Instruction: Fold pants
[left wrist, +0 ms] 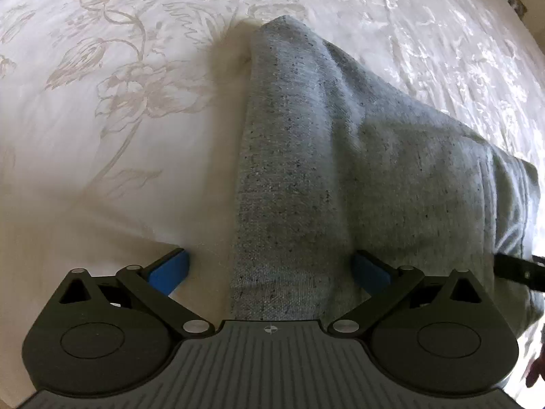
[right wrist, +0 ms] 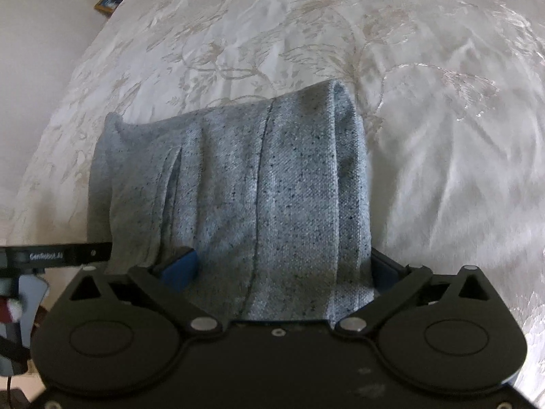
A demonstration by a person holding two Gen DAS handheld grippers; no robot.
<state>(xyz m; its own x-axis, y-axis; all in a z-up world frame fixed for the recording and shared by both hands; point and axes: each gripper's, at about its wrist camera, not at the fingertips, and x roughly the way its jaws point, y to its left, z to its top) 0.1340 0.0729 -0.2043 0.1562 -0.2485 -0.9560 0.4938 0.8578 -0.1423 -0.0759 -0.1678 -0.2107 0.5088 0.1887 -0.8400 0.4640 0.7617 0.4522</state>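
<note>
Your left gripper point(left wrist: 269, 269) has its blue fingers point(left wrist: 168, 271) spread wide, and the grey speckled pants point(left wrist: 306, 170) run up between them from just in front of the gripper body. The cloth's left edge lies well clear of the left finger, with bare bedspread point(left wrist: 102, 136) showing in the gap; the right finger point(left wrist: 369, 271) sits against the cloth, which carries on past it to the right. Nothing is pinched there, so that gripper is open.

Your right gripper point(right wrist: 282, 266) is also wide apart. The pants point(right wrist: 238, 187) fill the whole gap between its fingers; the left finger point(right wrist: 178, 266) pokes up through the fabric and the right one point(right wrist: 383, 269) is half hidden by the cloth's right edge. The fingers do not press the cloth together; whether the fabric rests on them or merely lies between them, you cannot tell from this view.

The pants lie on the bed as a folded, layered strip, stretching away from both grippers toward the far side of the bed, with a rounded fold at the far end and long creases and a seam running lengthwise. In the right wrist view, the bed's left edge curves past a pale wall point(right wrist: 41, 51), and the black bar of your other gripper point(right wrist: 54, 255) shows at the left, just beside the pants' left edge. The bedspread is cream with a woven flower pattern.
</note>
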